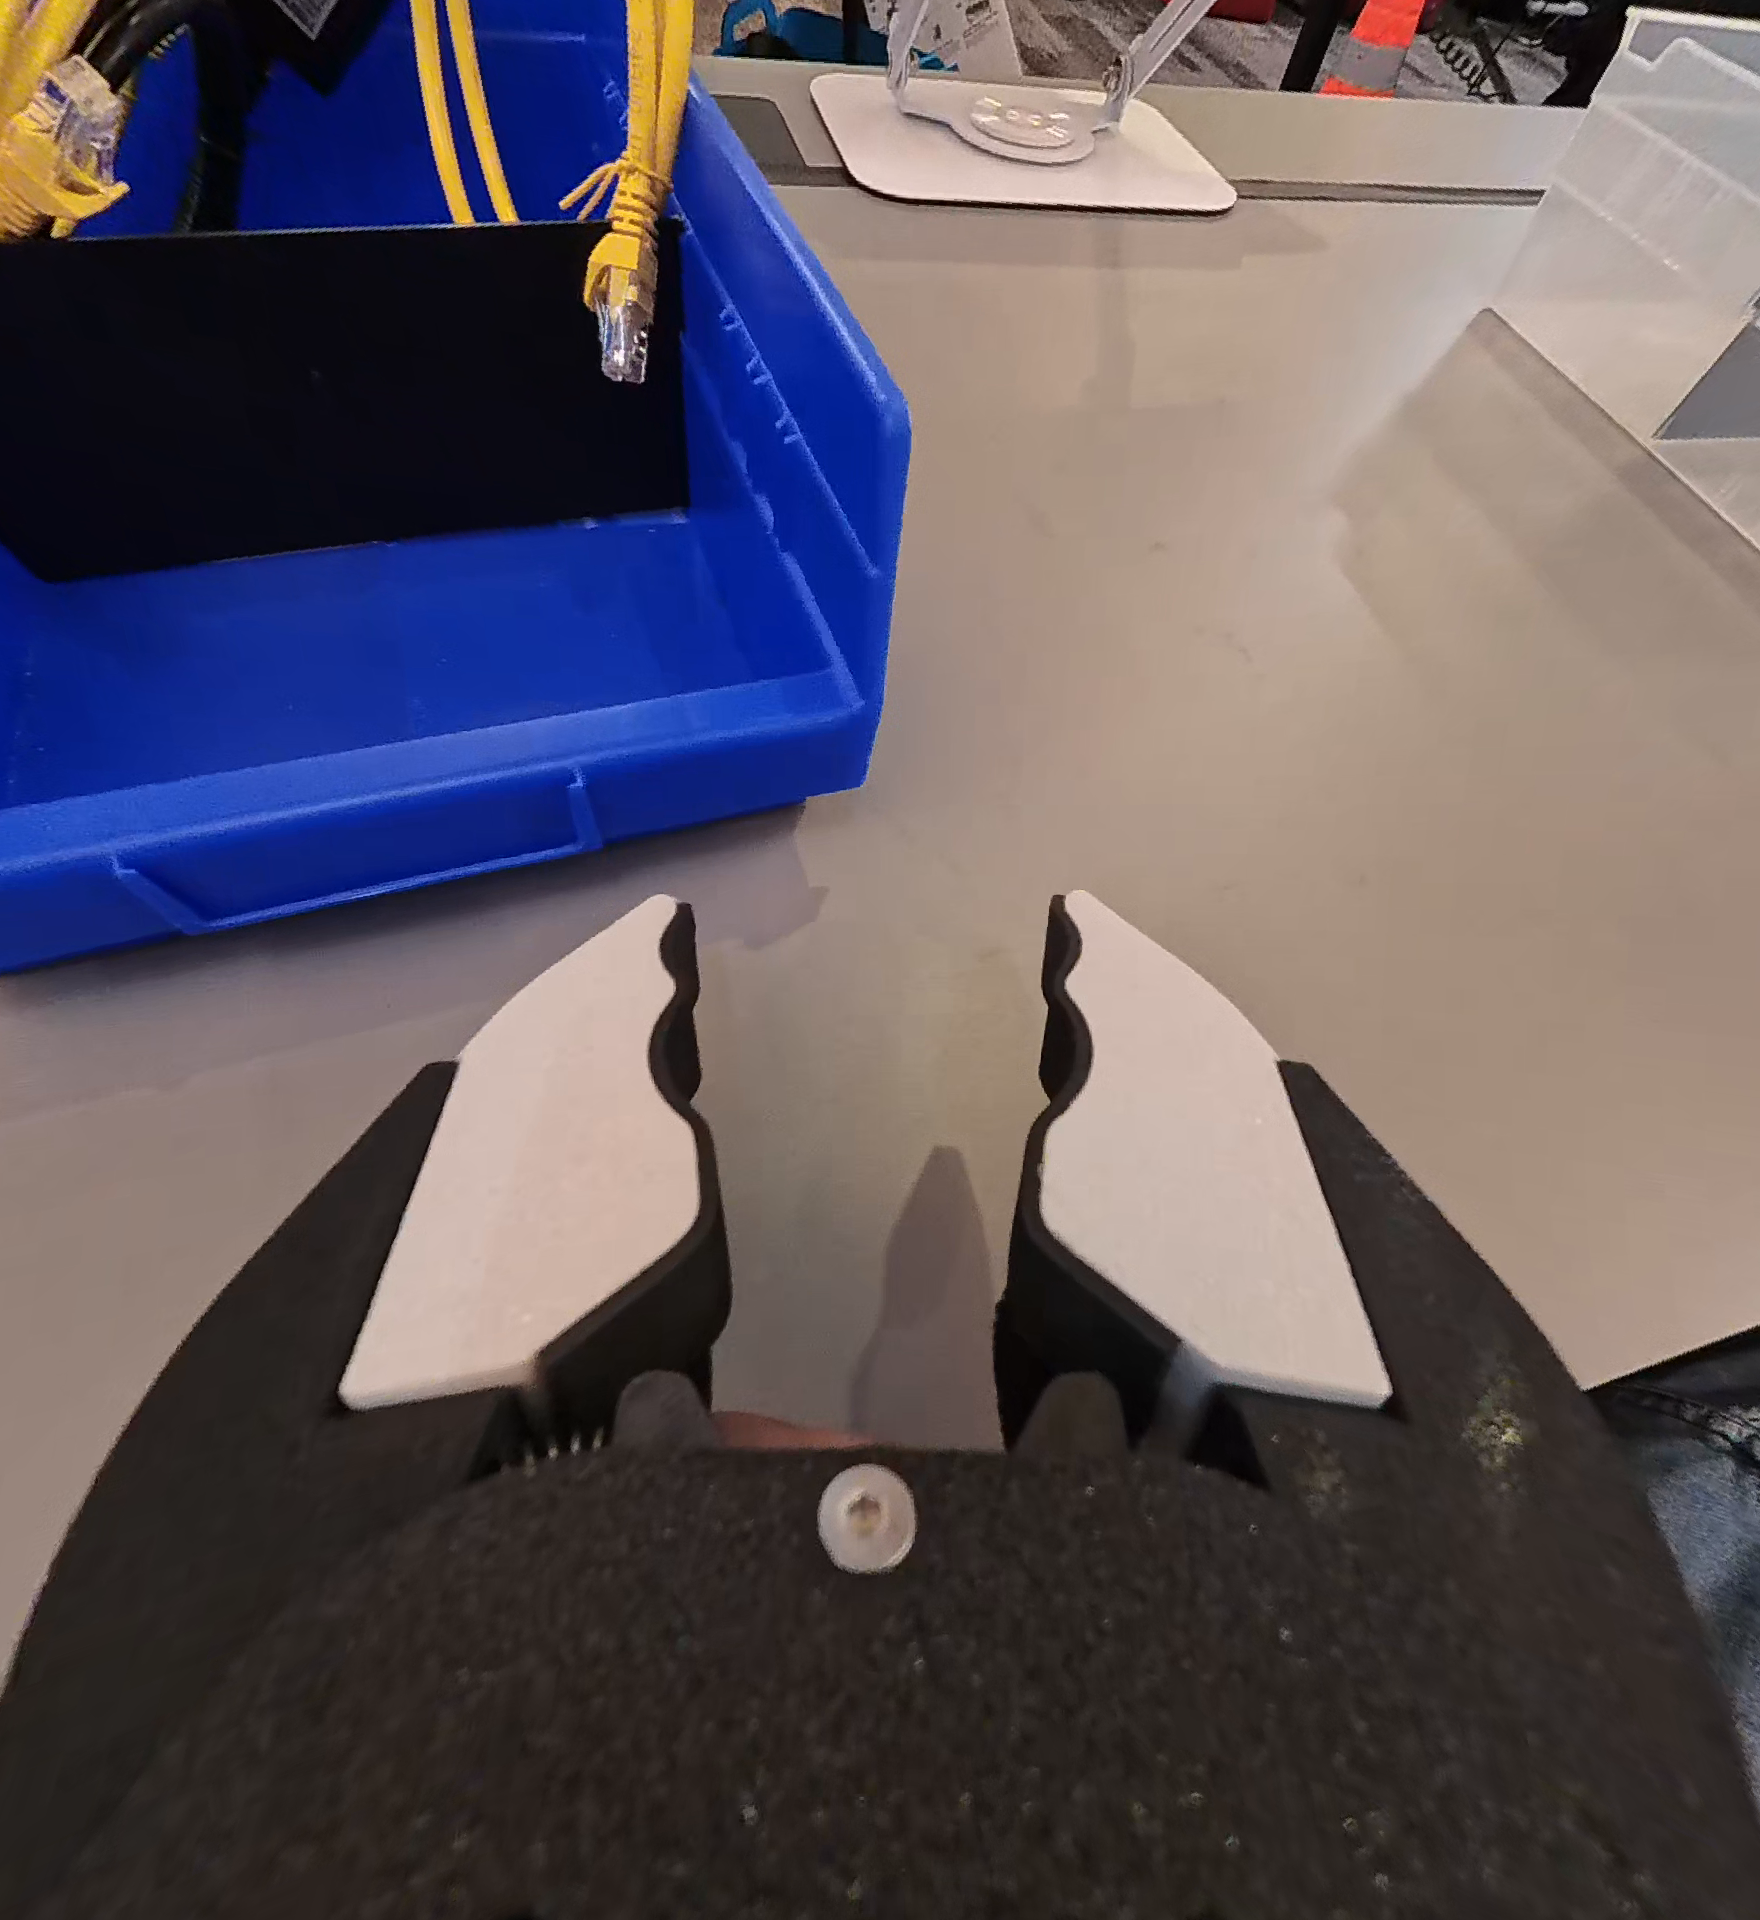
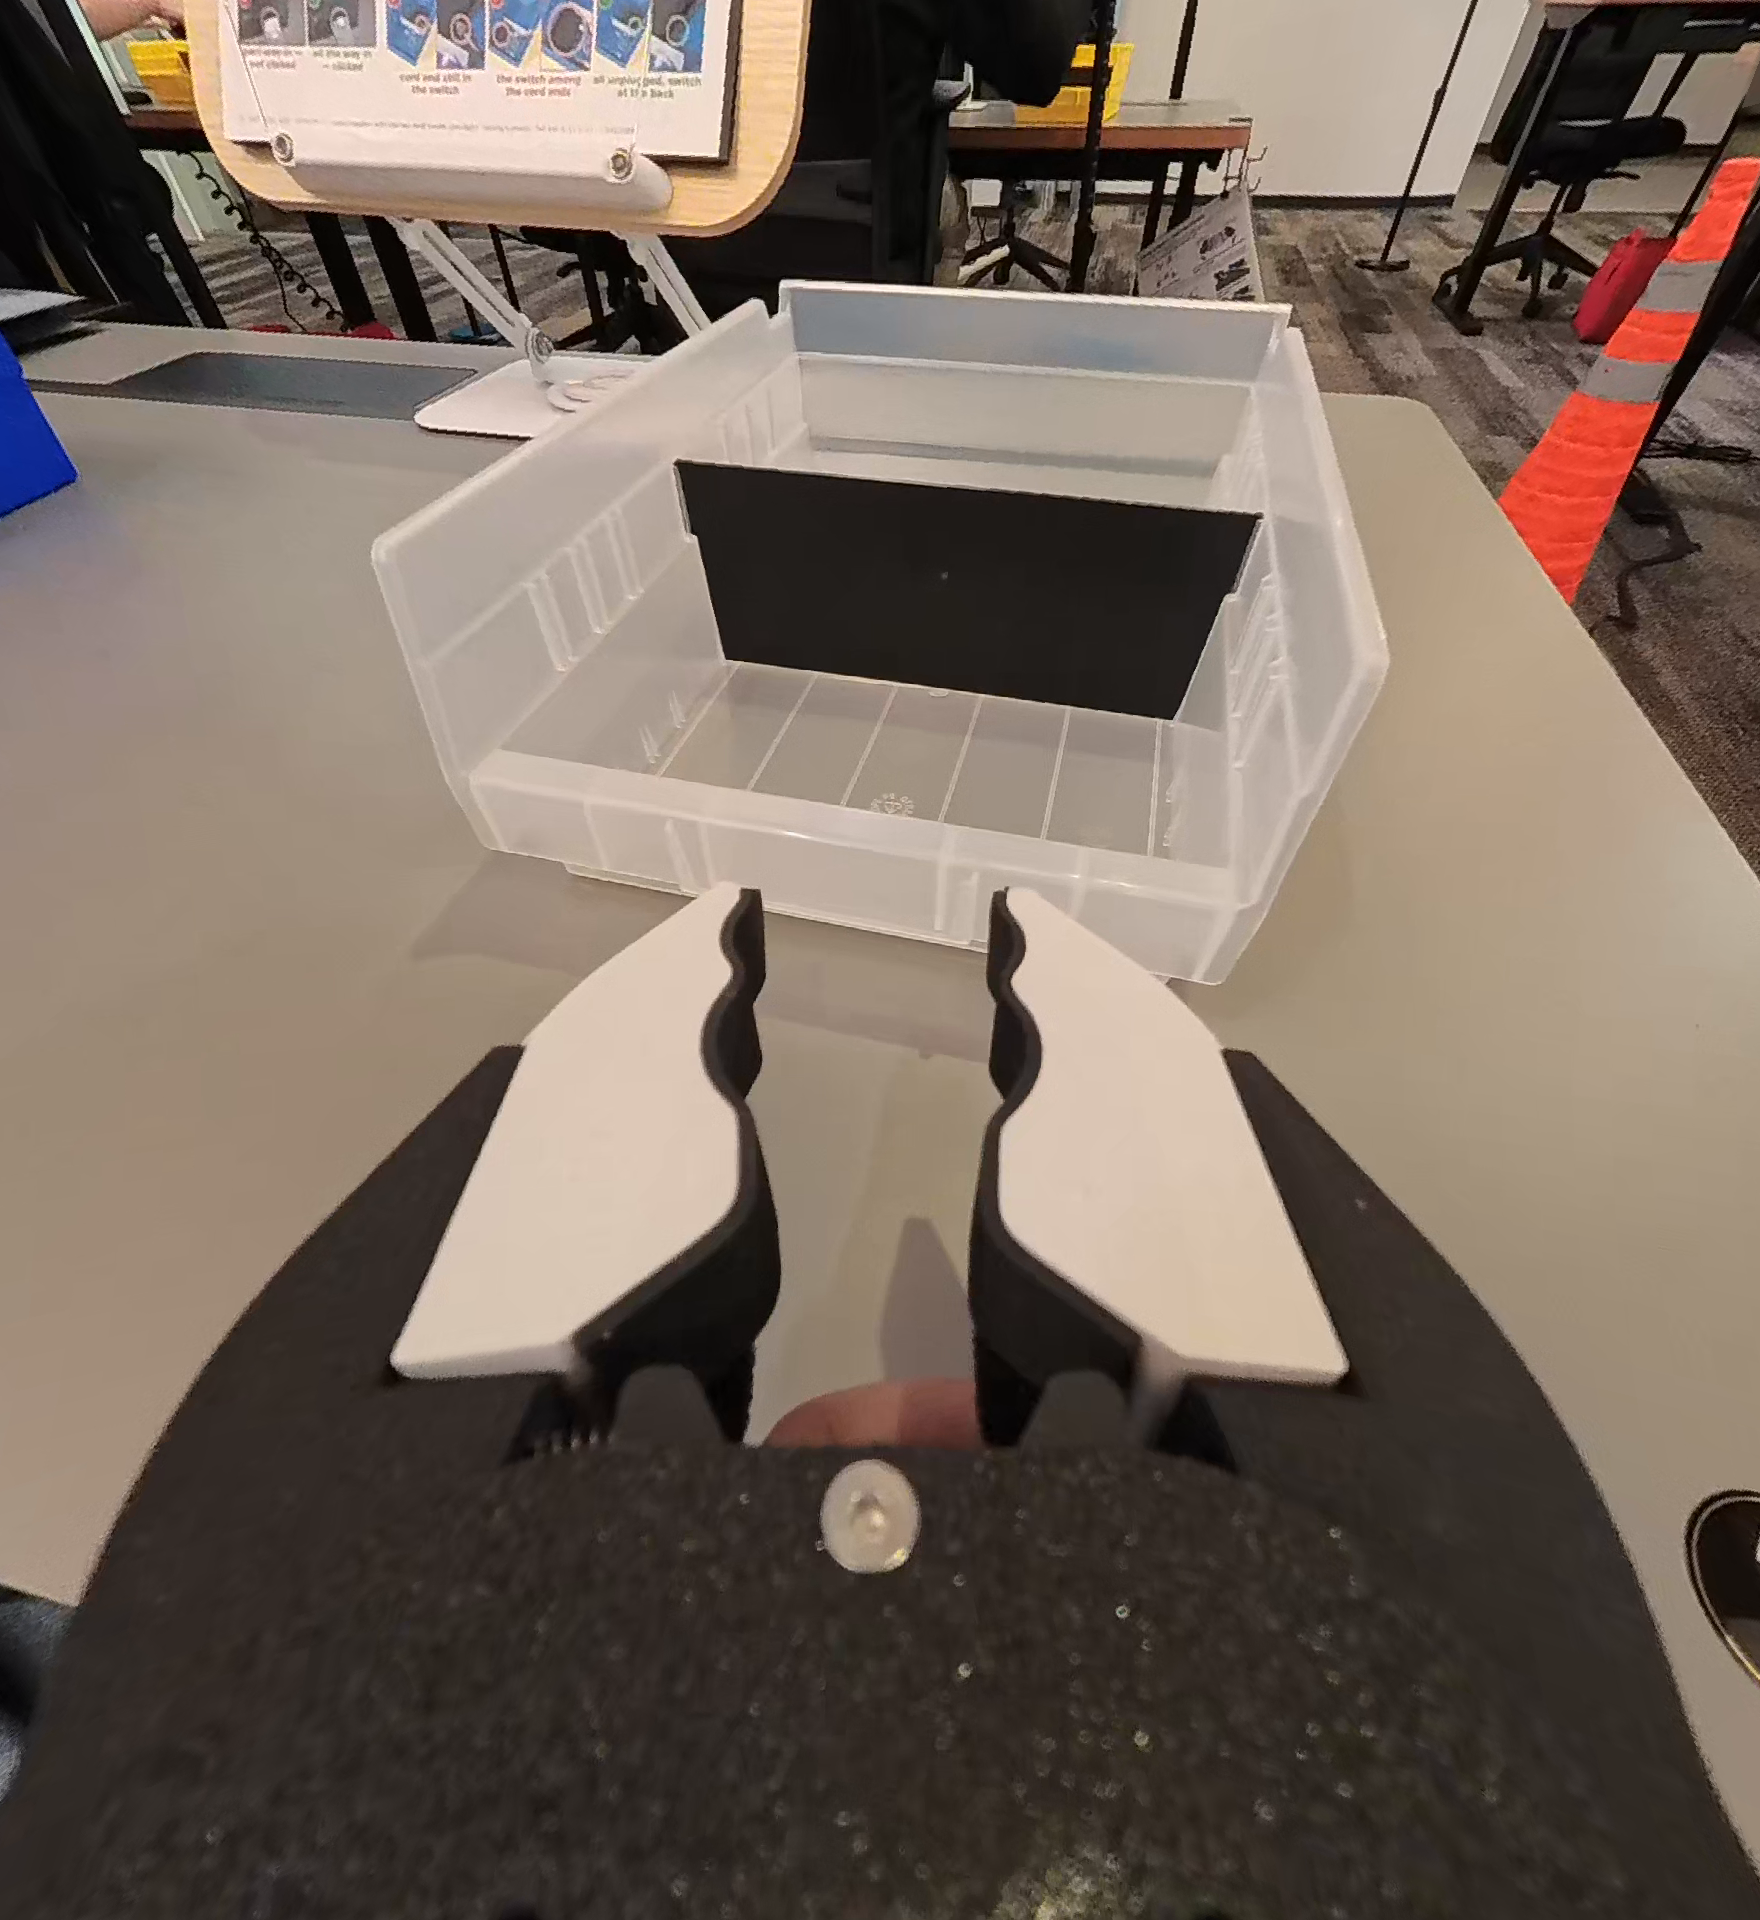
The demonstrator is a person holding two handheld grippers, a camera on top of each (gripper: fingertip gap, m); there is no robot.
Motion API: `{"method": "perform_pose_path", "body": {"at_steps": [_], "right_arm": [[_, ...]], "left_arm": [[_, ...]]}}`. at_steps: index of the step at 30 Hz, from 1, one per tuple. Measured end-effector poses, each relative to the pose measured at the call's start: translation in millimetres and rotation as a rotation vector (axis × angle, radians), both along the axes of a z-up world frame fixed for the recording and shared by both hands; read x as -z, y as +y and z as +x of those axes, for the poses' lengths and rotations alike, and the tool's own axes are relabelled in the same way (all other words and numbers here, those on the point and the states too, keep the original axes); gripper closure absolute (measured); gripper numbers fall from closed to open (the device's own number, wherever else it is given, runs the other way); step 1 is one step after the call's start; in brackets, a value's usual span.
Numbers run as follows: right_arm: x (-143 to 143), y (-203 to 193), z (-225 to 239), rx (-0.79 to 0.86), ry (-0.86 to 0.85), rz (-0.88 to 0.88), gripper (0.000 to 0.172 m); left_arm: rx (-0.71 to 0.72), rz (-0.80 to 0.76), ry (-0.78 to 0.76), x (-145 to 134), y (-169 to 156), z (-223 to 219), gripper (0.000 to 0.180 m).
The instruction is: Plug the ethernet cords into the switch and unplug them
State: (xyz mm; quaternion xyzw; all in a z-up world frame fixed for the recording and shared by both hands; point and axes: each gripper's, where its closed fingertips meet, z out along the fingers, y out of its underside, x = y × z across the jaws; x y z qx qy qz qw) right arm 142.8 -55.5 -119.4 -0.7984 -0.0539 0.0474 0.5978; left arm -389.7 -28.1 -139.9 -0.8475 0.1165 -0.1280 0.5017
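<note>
Two handheld grippers are hovering over a grey table (image 1: pixel 1271 623), both with jaws released and nothing between the pads. The left gripper (image 1: pixel 871 914) is pointing past a blue bin (image 1: pixel 419 748) at its eleven o'clock, where yellow ethernet cords (image 1: pixel 627 239) are hanging behind a black divider (image 1: pixel 315 395). The right gripper (image 2: pixel 876 914) is facing a clear bin (image 2: pixel 855 831) at twelve o'clock. No switch is showing in either view.

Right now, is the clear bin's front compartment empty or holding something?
Empty: the clear bin shows only its bare ribbed floor before the black divider.
</note>
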Motion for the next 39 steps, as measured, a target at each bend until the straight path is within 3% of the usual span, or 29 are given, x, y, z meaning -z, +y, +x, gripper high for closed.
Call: {"method": "perform_pose_path", "body": {"at_steps": [17,25,29,34,39], "right_arm": [[1.2,-1.4,-6.3,-0.018,-0.01,-0.008,0.132],[-9.8,-9.8,-37.0,-0.121,0.055,-0.04,0.13],[-5.3,-16.9,-64.0,-0.225,0.14,-0.157,0.122],[2.6,-19.9,-84.7,-0.327,0.147,-0.217,0.12],[9.8,-15.1,-90.1,-0.349,0.143,-0.23,0.12]], "left_arm": [[0.013,0.003,-0.079,-6.9,-0.7,4.5,0.117],[0.207,0.01,-0.582,-59.9,-17.2,38.7,0.114],[0.246,0.061,-0.708,-76.4,-17.5,34.5,0.111],[0.209,0.118,-0.65,-79.3,-12.7,16.0,0.111],[0.215,0.038,-0.533,-56.4,-15.4,8.1,0.107]]}}
